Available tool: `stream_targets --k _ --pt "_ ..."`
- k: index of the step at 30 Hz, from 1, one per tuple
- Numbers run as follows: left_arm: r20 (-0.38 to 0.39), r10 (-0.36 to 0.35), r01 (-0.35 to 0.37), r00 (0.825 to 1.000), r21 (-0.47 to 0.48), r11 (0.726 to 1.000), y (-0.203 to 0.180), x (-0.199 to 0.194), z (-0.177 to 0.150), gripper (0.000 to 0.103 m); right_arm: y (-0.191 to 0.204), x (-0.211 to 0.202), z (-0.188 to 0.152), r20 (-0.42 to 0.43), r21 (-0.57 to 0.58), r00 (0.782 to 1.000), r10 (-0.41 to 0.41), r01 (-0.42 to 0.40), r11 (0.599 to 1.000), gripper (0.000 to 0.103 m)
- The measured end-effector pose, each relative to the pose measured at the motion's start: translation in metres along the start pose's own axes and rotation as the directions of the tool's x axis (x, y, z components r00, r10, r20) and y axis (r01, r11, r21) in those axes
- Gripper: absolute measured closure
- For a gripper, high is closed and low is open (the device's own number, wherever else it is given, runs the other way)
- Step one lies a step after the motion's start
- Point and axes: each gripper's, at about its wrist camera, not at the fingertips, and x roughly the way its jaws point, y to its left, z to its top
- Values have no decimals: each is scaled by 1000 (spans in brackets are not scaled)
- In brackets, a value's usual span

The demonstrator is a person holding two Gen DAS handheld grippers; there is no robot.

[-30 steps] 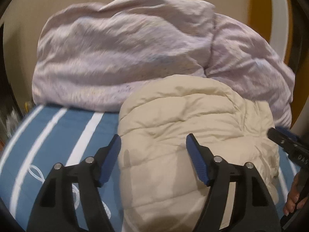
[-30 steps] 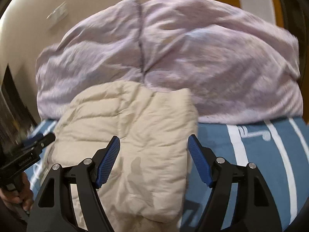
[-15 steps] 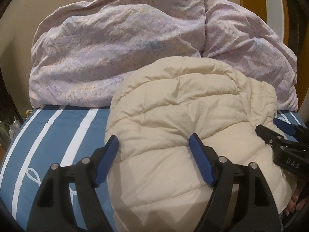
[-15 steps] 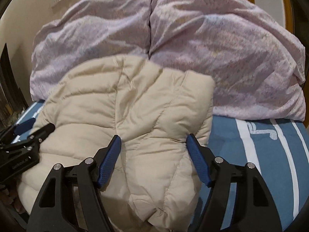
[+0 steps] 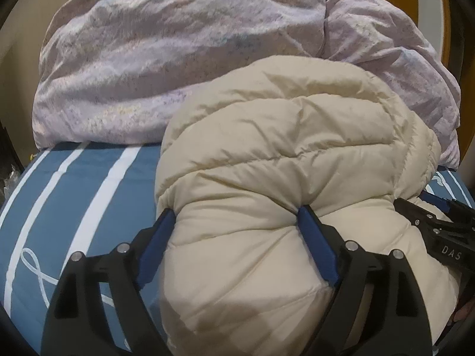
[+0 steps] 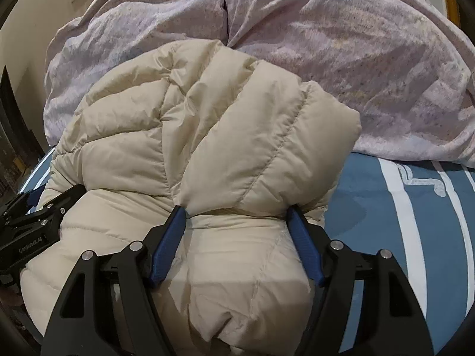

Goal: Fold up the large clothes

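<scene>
Both grippers press into a cream puffer jacket (image 5: 285, 160) folded into a thick bundle on a blue bedsheet (image 5: 80, 195) with white stripes. Spread wide, the left gripper (image 5: 234, 222) has its blue pads dug into the padding on either side of one bulge, as does the right gripper (image 6: 237, 216) at the bundle's other end. Neither is closed. A crumpled lilac duvet (image 6: 356, 59) lies heaped just behind the jacket, touching it.
</scene>
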Motion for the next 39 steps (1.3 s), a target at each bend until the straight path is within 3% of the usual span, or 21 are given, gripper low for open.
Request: stream_targets --k 8,13,15,24,30,39 --pt "-46 -16 14 999 -45 999 7 11 1 12 -3 5 1 -28 27 1000 -3 4 1000 29" --pt "-28 -27 25 999 -67 997 11 0 -2 11 -8 -9 0 -18 65 999 -29 30 997 16" --pt "-12 -21 20 1000 -67 998 14 -13 -4 11 -10 -23 -2 -14 78 999 -47 48 996 3" --pt "57 -8 13 998 -79 997 33 -88 -46 11 -11 -93 -49 26 154 999 -30 26 988 1" --pt "68 -10 16 998 -82 996 40 -126 -82 11 4 -120 -80 49 156 997 -52 44 987 1" --pt "104 -48 59 993 -108 992 37 -156 -109 11 18 -144 -103 95 174 994 -47 30 984 1"
